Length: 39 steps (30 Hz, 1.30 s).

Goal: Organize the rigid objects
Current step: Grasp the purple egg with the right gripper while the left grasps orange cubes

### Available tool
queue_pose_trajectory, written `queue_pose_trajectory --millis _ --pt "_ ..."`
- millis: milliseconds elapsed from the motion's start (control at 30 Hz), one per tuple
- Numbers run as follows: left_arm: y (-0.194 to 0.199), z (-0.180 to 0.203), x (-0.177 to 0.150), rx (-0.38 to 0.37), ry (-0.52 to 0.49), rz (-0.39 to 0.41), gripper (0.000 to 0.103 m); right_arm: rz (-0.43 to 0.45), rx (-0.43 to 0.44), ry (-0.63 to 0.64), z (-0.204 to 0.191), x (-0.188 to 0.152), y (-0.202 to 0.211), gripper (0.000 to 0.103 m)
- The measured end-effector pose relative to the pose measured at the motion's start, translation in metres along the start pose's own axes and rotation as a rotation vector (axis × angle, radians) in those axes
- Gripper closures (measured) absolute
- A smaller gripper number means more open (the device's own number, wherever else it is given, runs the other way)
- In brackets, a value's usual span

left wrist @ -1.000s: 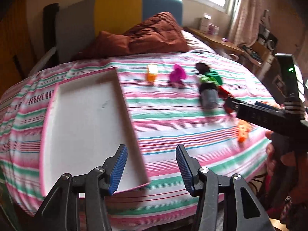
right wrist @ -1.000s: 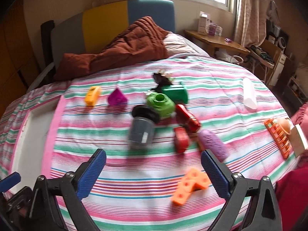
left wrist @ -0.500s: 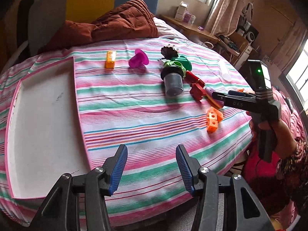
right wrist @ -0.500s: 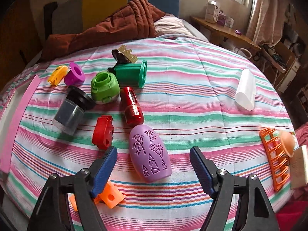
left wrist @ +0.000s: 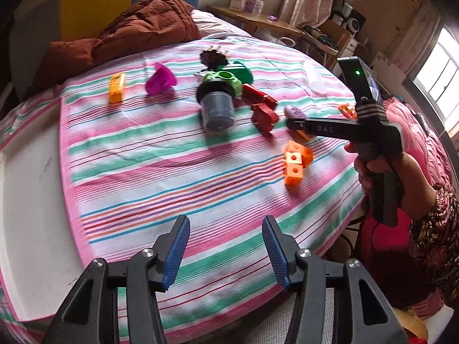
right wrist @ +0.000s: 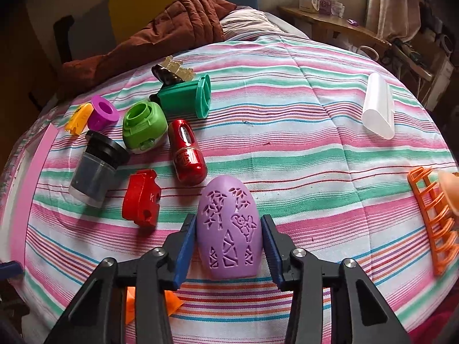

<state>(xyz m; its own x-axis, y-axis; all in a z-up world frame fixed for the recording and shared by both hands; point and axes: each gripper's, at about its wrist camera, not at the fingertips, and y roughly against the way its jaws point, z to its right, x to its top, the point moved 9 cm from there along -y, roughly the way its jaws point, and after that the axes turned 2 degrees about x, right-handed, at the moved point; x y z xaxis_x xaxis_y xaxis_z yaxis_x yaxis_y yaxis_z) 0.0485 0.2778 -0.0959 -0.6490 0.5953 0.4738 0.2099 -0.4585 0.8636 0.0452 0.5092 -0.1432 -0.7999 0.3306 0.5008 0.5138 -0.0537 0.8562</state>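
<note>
Purple carved egg flat on striped bedspread, btwn blue pads.

Bed: striped cover, brown quilt
Headboard: yellow panel
Right wall: wooden desk, curtain, bright window

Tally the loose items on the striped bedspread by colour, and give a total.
Orange: 3 – block cluster, small yellow-orange piece, rack
Red: 2 – capsule, clip-like piece
Green: 2 – round container, cylinder
Purple/magenta: 2 – egg-shaped case, ring
Black/grey: 2 – jar, dark piece with gold trim
White: 1 – translucent case
Total: 12
</note>
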Motion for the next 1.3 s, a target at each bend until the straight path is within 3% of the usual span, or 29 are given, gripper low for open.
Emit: queue_pose_trajectory --millis 167,333,533,867,967,1100,1167,1300 --pt "-0.008 0.027 0.014 -0.056 -0.064 0.020 0.041 -0.013 -0.084 -0.037 0.020 -0.001 0.004 0.058" --pt "-0.030 0.059 0.027 -0.134 -0.089 0.010 0.036 -0.016 -0.091 -0.051 0.023 -0.002 0.005 0.058" --pt "-0.058 0.087 0.042 -0.077 -0.172 0.005 0.035 -0.017 -0.100 -0.048 0.021 -0.001 0.004 0.058" --pt "-0.087 0.105 0.047 -0.120 -0.195 -0.003 0.037 -0.024 -0.100 -0.046 0.020 0.000 0.001 0.058" --pt "-0.088 0.109 0.046 -0.144 -0.192 0.010 0.048 -0.023 -0.104 -0.042 0.020 0.000 0.001 0.058" --pt "-0.095 0.103 0.041 -0.094 -0.206 0.009 0.073 -0.021 -0.110 -0.033 0.019 0.001 -0.002 0.058" --pt "-0.093 0.102 0.039 -0.082 -0.228 0.022 0.077 -0.021 -0.112 -0.031 0.020 0.001 -0.002 0.058" --pt "-0.089 0.097 0.033 -0.086 -0.236 0.021 0.077 -0.017 -0.114 -0.027 0.020 0.001 -0.002 0.058"
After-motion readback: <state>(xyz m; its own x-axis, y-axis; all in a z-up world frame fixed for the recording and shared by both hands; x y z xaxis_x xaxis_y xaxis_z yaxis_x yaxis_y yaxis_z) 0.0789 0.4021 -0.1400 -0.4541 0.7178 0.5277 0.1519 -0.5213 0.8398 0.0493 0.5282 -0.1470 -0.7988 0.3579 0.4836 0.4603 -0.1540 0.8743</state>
